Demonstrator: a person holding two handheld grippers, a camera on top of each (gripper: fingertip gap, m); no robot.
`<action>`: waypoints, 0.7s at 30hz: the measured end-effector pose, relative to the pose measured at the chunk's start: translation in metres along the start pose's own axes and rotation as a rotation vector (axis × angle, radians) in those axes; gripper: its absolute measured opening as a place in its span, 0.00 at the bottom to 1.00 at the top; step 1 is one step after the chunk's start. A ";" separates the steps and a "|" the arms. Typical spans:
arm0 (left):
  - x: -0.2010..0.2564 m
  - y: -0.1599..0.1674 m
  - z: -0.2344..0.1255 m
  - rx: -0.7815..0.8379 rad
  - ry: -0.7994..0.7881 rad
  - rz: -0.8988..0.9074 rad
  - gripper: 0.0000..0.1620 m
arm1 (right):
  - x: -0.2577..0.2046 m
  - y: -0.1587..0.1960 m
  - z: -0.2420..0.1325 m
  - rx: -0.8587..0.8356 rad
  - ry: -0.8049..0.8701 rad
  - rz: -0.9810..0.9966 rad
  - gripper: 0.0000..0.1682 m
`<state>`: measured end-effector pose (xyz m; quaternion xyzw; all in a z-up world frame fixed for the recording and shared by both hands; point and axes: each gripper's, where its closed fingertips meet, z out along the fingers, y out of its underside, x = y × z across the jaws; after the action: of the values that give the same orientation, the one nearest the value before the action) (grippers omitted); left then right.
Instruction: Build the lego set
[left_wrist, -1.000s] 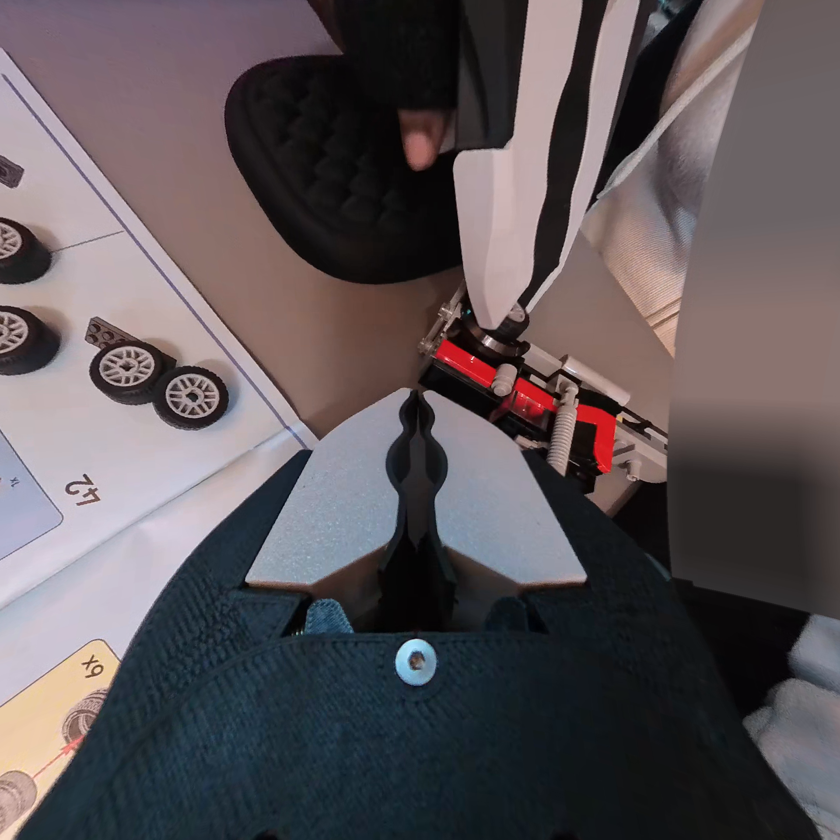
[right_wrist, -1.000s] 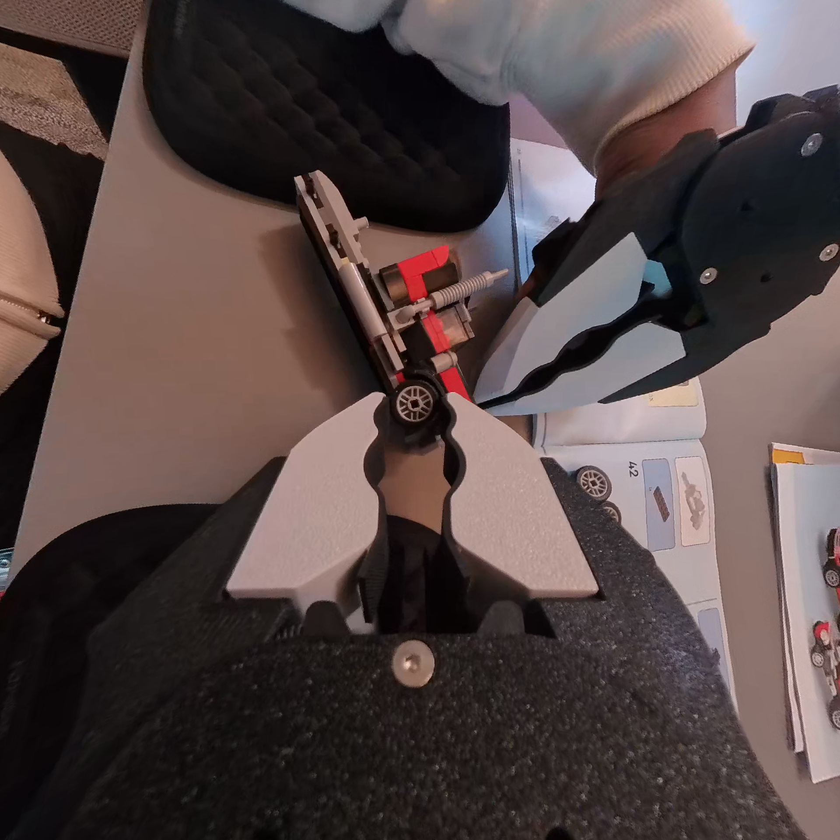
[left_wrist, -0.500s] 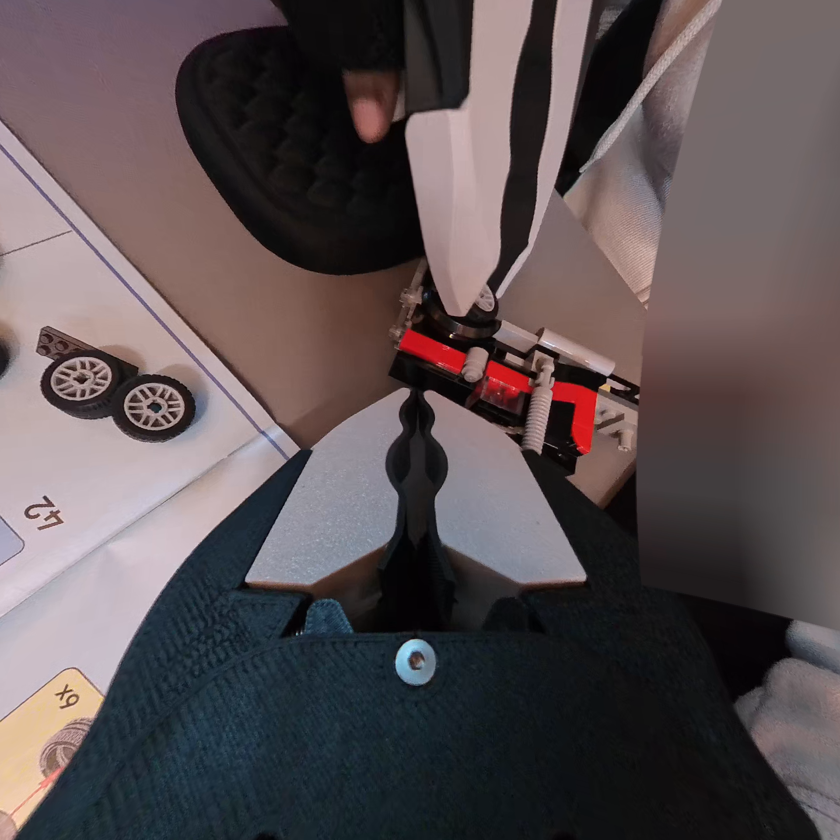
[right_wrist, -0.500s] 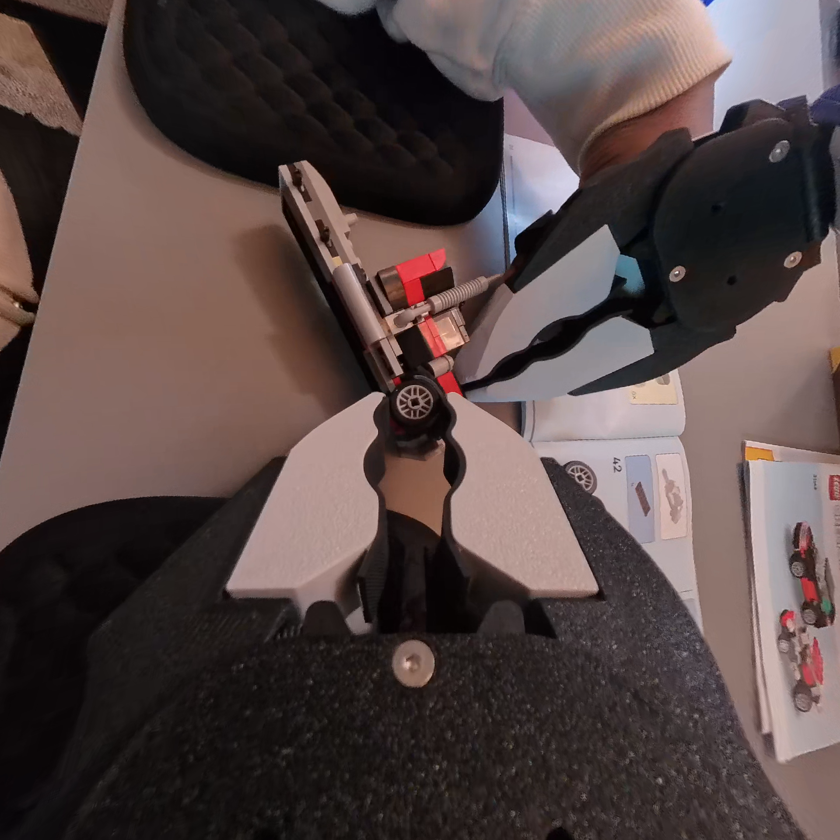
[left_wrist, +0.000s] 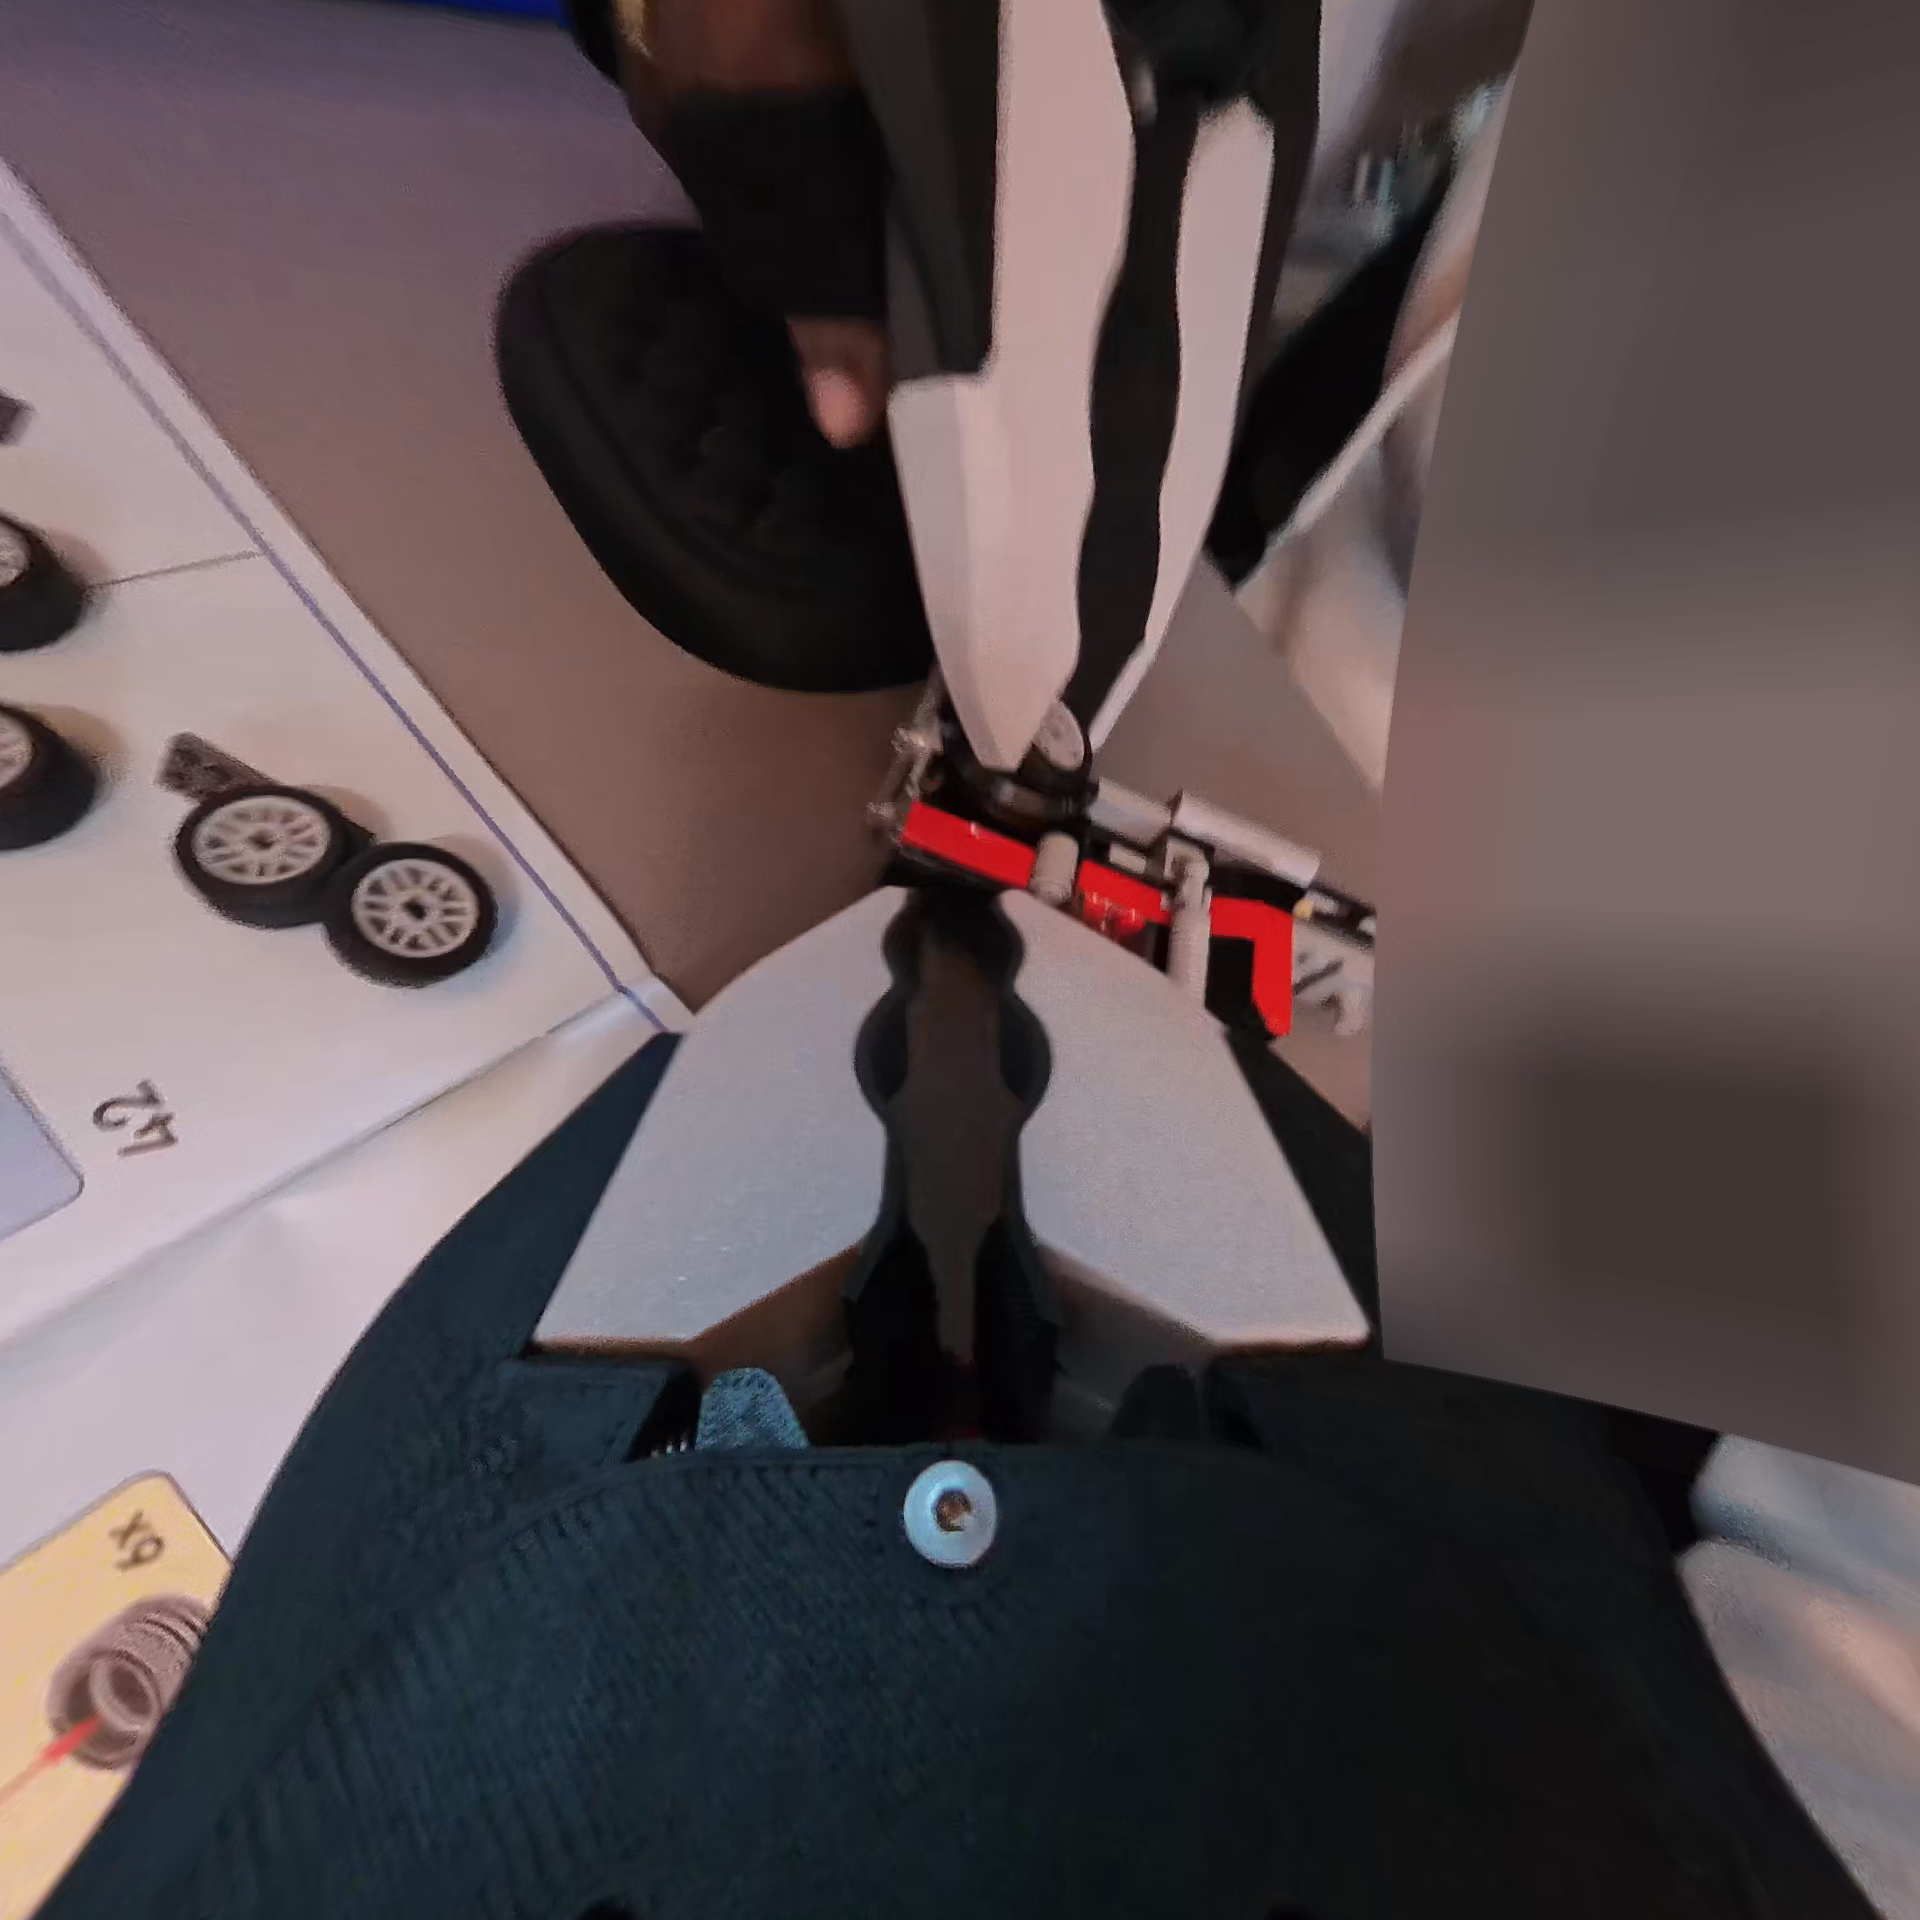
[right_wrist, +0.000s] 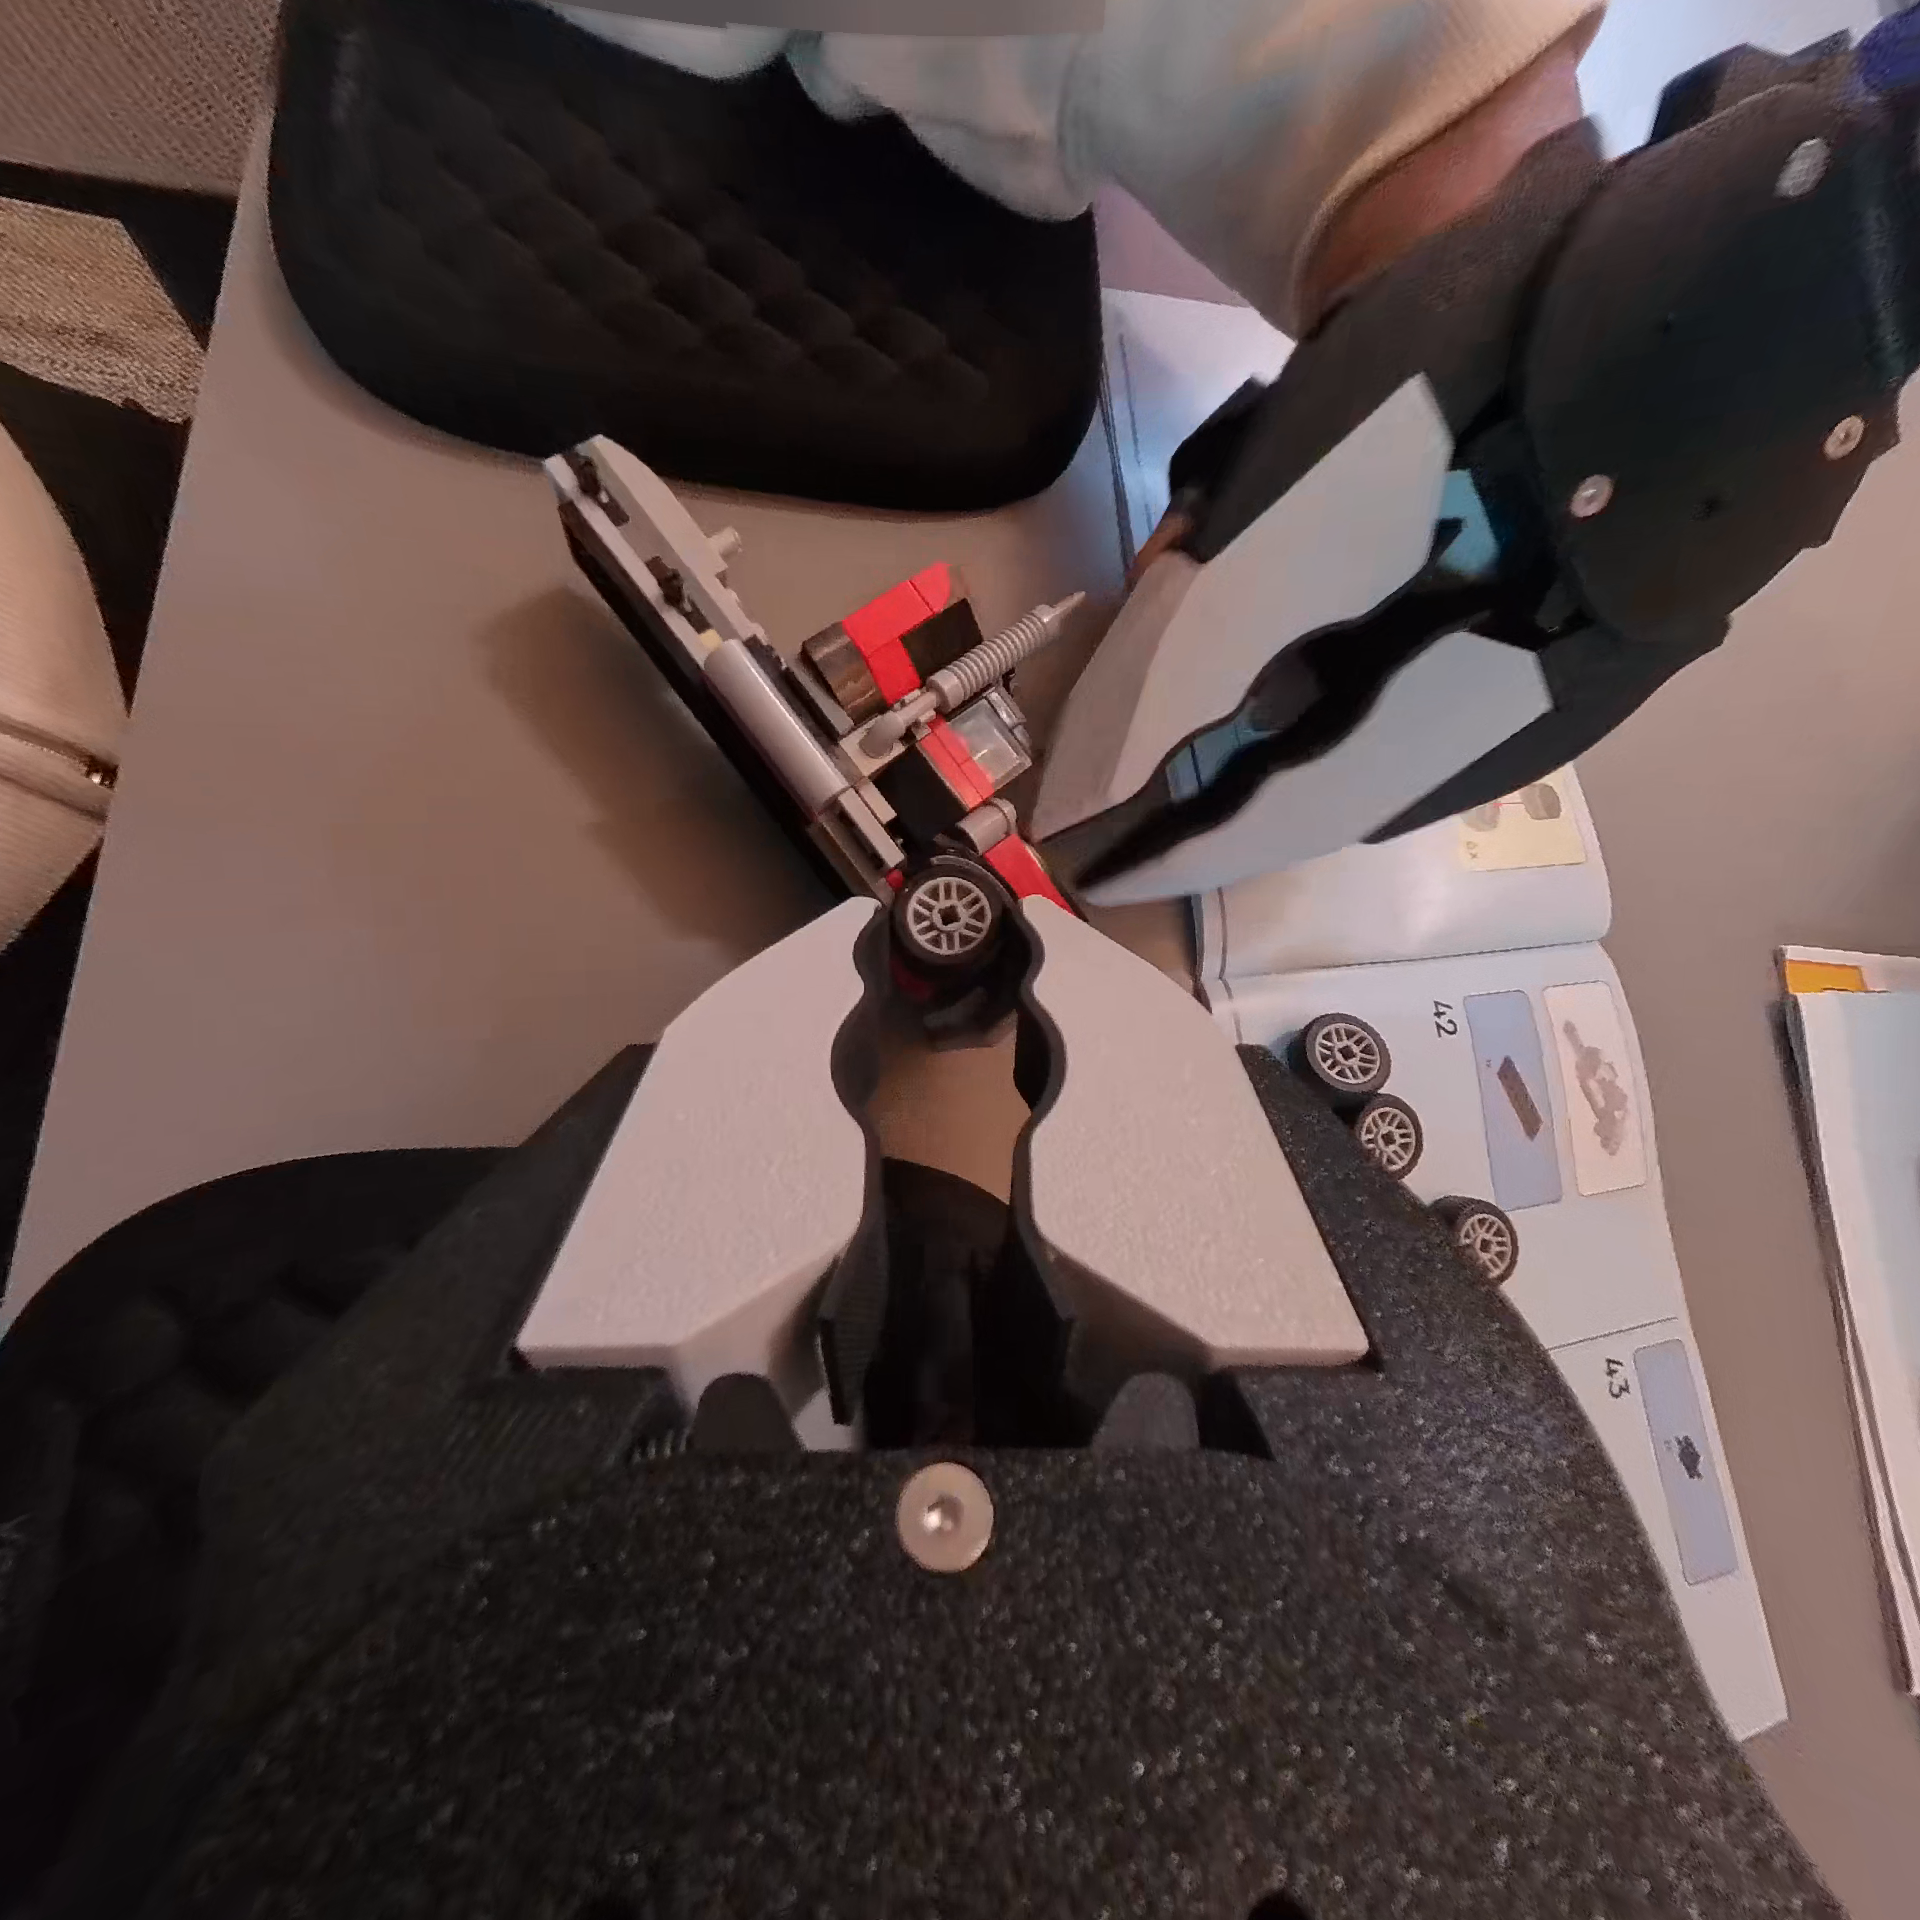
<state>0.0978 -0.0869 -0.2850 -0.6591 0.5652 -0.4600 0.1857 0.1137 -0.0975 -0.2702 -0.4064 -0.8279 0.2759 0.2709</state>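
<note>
The red, black and grey lego car (right_wrist: 790, 717) stands tilted on its side on the grey table; it also shows in the left wrist view (left_wrist: 1101, 883). My right gripper (right_wrist: 945, 920) is shut on a grey-rimmed wheel (right_wrist: 945, 914) at the car's near end. In the left wrist view the right gripper (left_wrist: 1023, 732) comes down from above onto that wheel. My left gripper (left_wrist: 951, 909) is shut, its tips against the car's red edge. In the right wrist view the left gripper (right_wrist: 1070, 868) touches the car from the right.
An open instruction booklet (right_wrist: 1455, 935) lies right of the car, with loose wheels (right_wrist: 1345, 1049) on it. Two of them sit on a black plate (left_wrist: 332, 883). A black quilted pad (right_wrist: 675, 260) lies behind the car. A second booklet (right_wrist: 1860, 1195) lies far right. The tips of both grippers are at nearly the same place.
My left gripper has moved in until its shut tips touch the car's red edge. My right gripper keeps its hold on the wheel at the car's end.
</note>
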 end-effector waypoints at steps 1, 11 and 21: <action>0.002 -0.008 -0.004 0.068 0.028 -0.057 0.22 | 0.000 0.000 0.000 0.001 0.000 0.008 0.13; -0.004 -0.032 -0.006 0.186 -0.132 -0.429 0.32 | 0.003 -0.001 0.001 0.011 -0.004 0.037 0.13; -0.005 -0.010 0.013 0.055 -0.188 -0.601 0.37 | 0.003 -0.001 0.001 0.014 0.020 0.017 0.13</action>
<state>0.1142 -0.0827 -0.2861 -0.8308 0.3129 -0.4467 0.1108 0.1107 -0.0965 -0.2697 -0.4142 -0.8198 0.2798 0.2796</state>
